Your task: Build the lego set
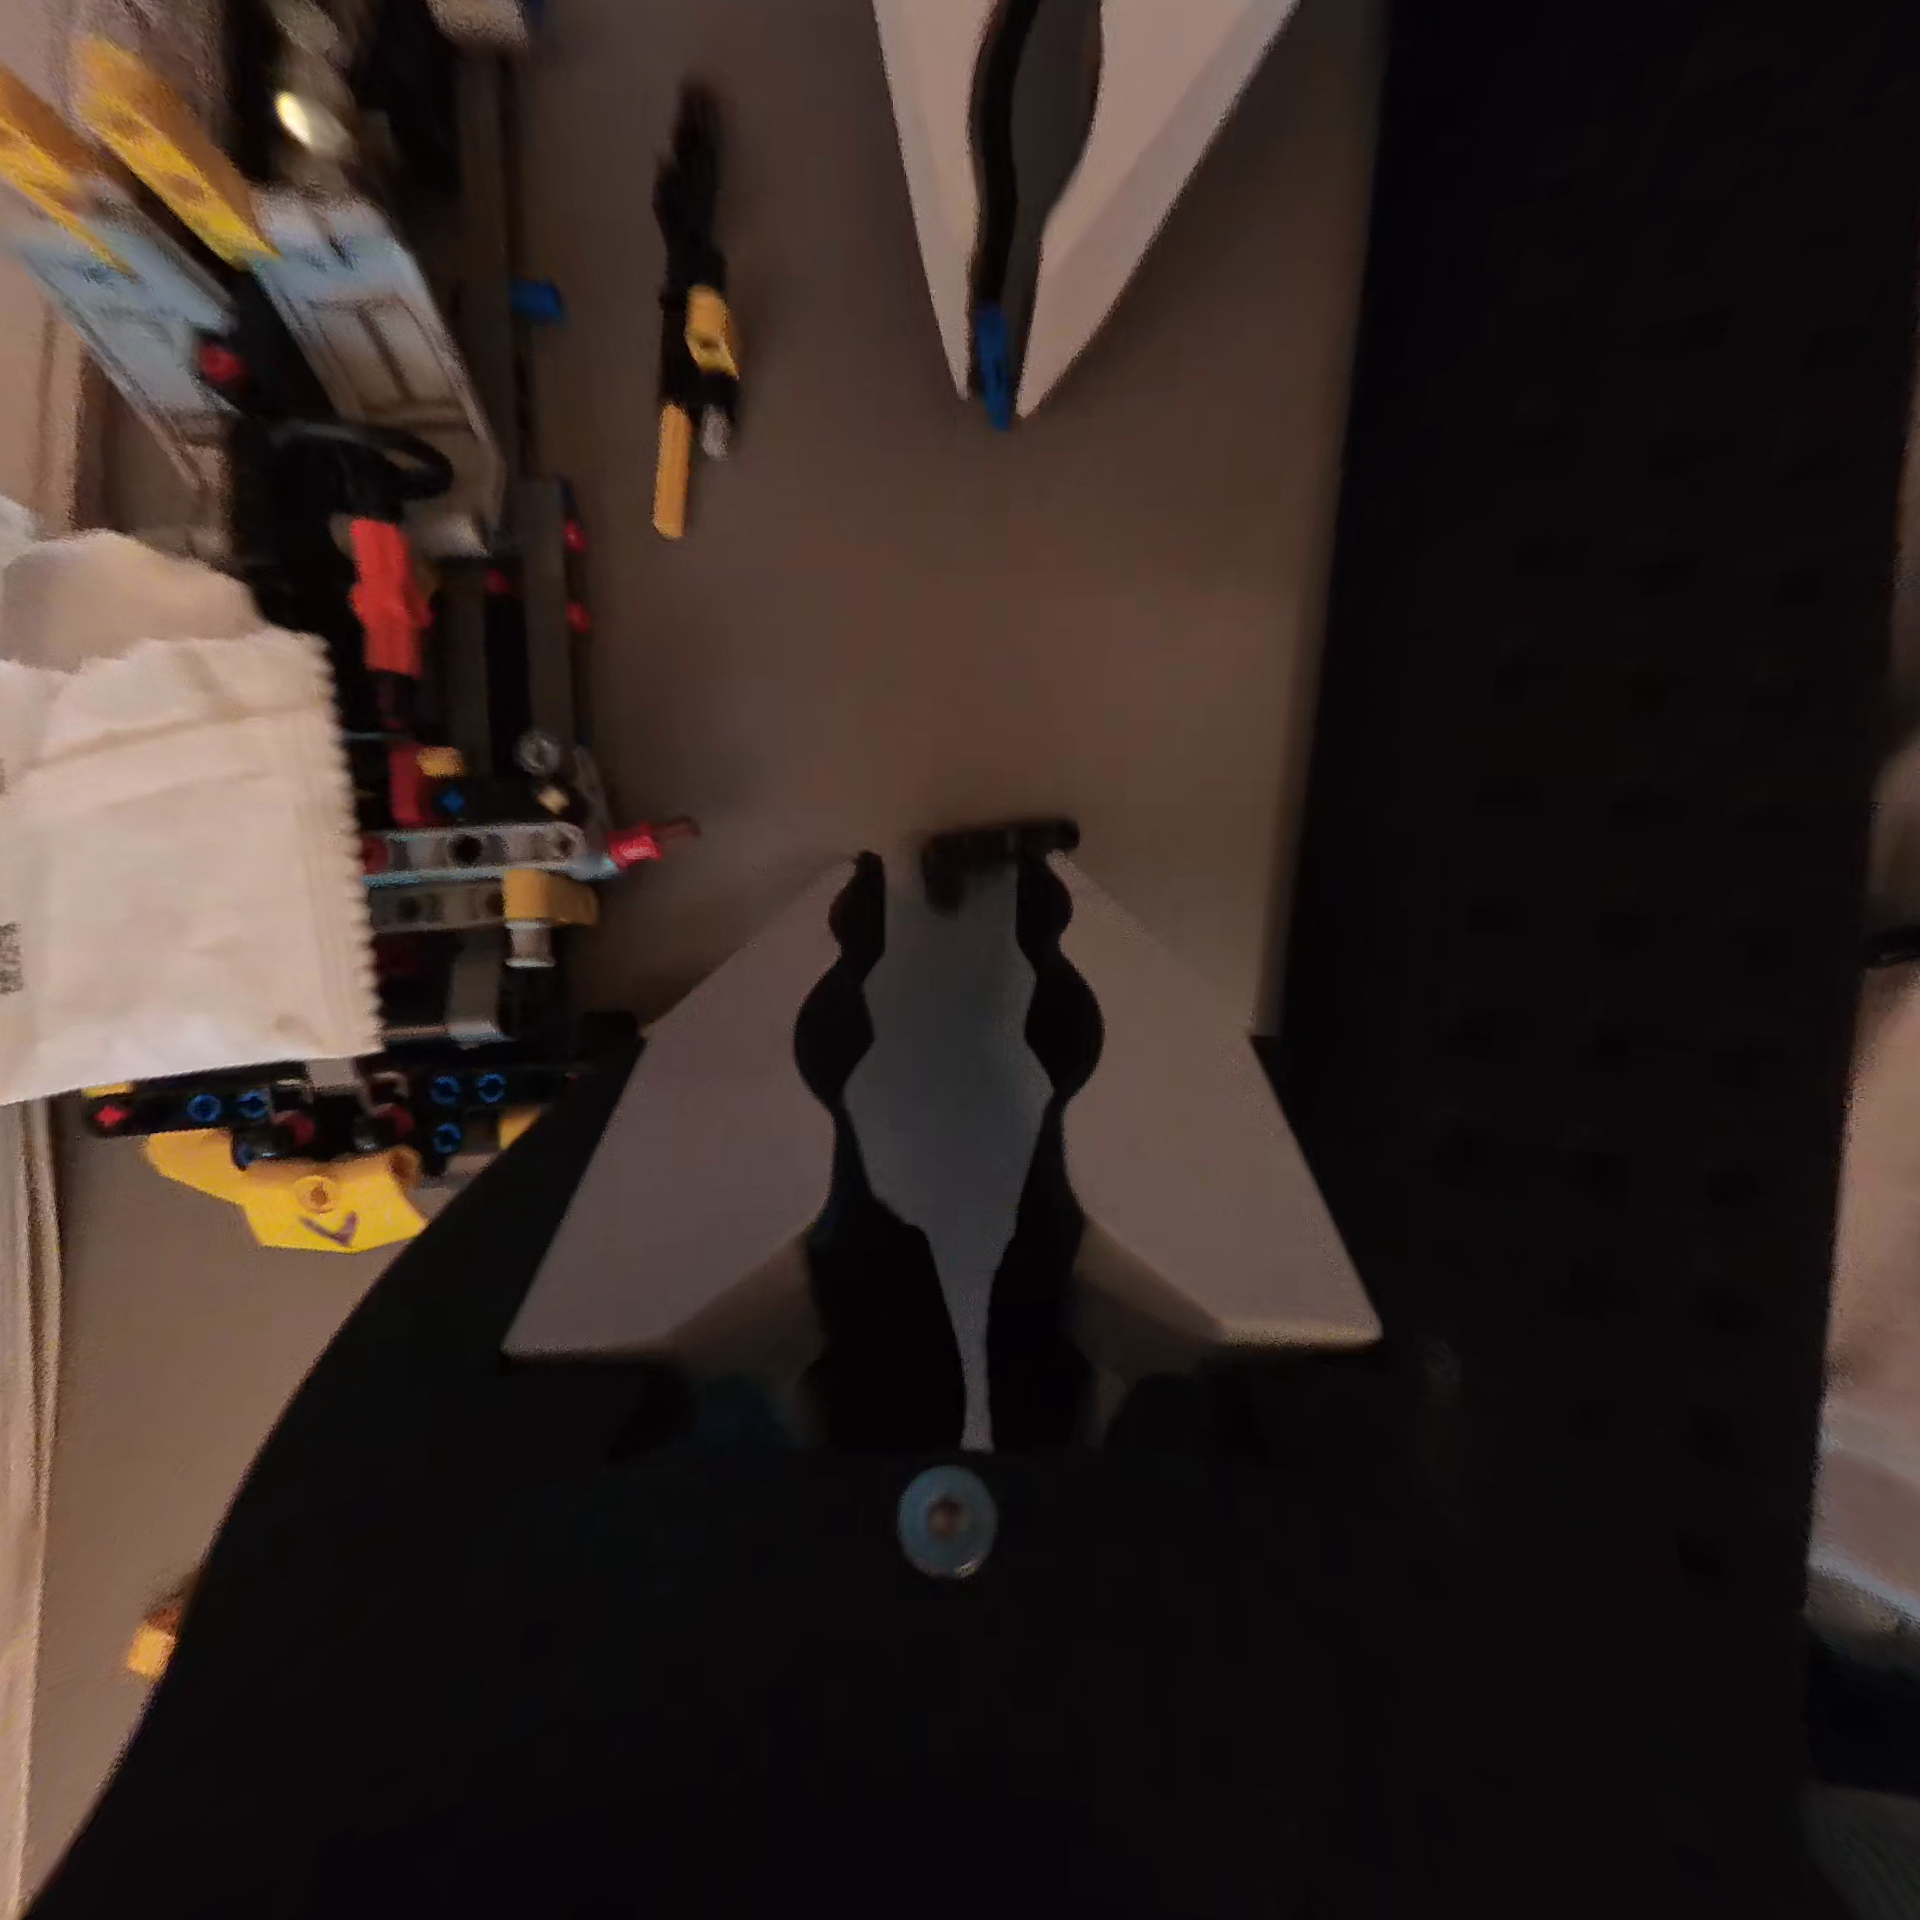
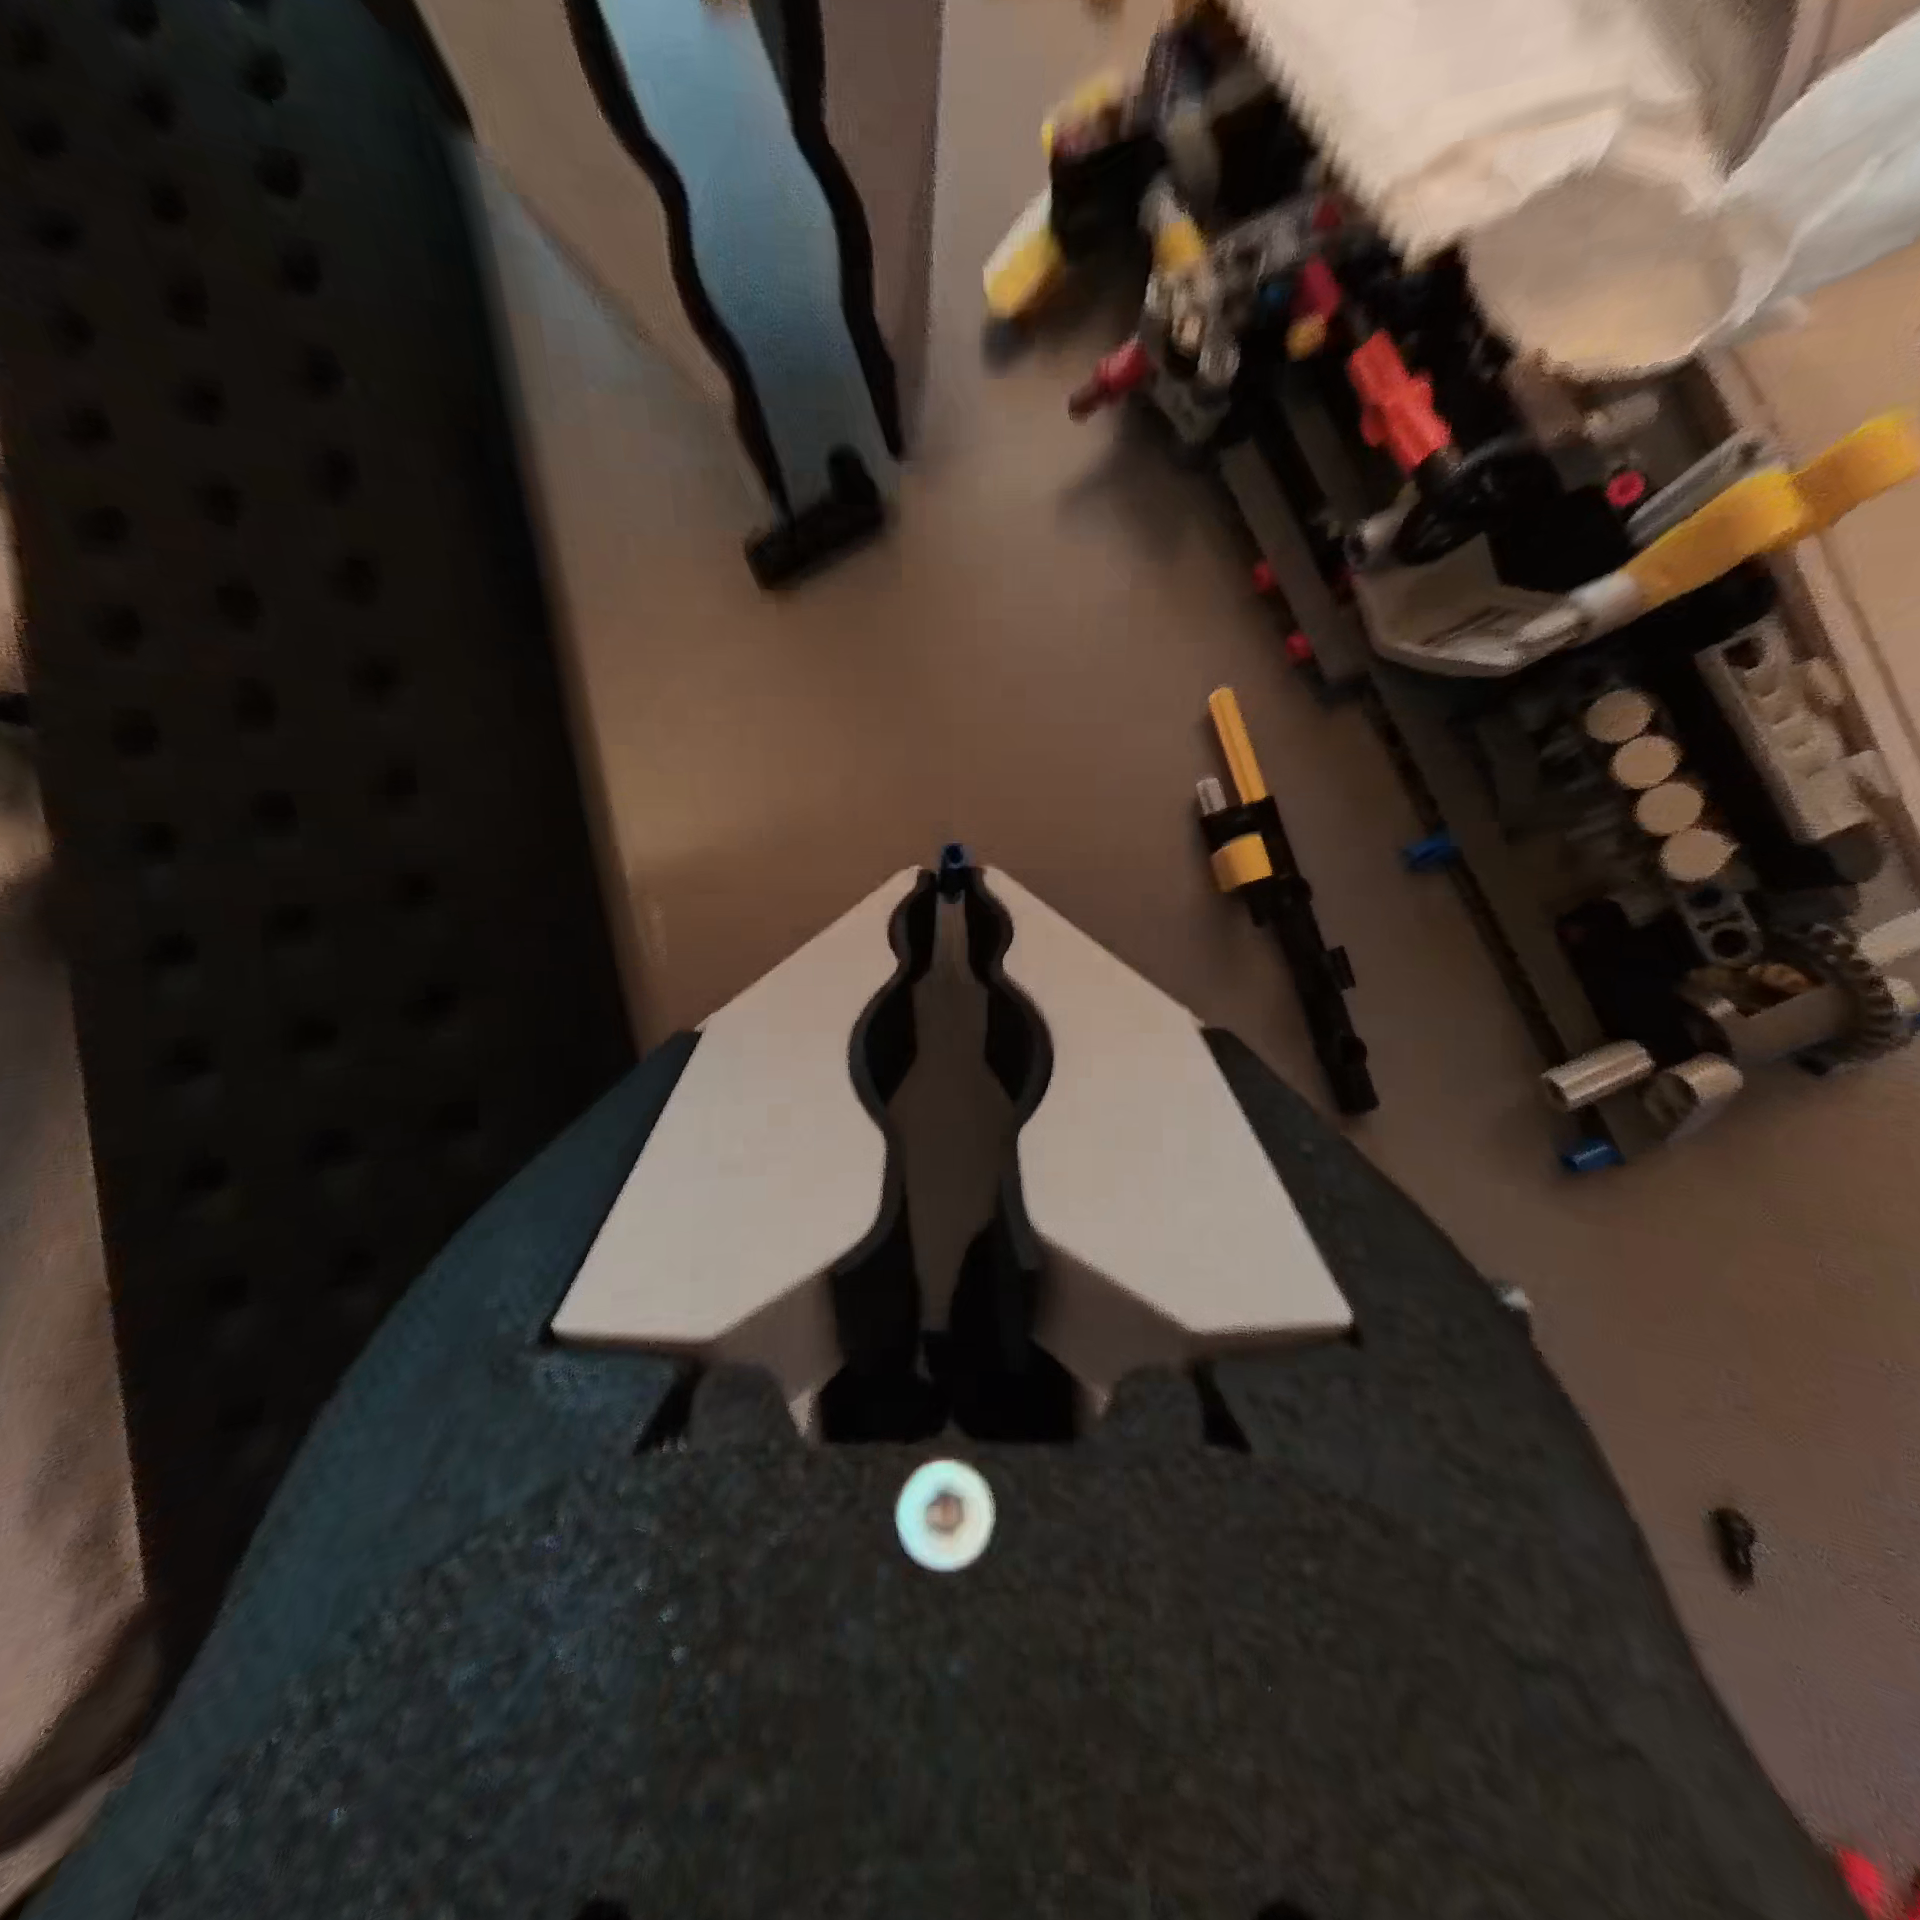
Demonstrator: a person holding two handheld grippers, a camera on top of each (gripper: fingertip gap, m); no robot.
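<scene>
My left tool (image 1: pixel 961 857) grips a short black toothed lego piece (image 1: pixel 997 854); my right tool (image 2: pixel 951 878) pinches a small blue lego pin (image 2: pixel 952 862) above the beige desk (image 2: pixel 1039 748).

1. Table (image 2: pixel 935 665): smooth, matt tan surface.
2. Right gripper (image 2: pixel 951 883) body: rough, grainy black plastic; fingers (image 2: pixel 1143 1143) smooth matt white.
3. Bag (image 1: pixel 177 862): crinkled white paper.
4. Lego model (image 2: pixel 1455 520): glossy plastic.

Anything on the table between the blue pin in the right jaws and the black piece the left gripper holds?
No. In the right wrist view, only bare table separates the blue pin from the black piece.
</scene>
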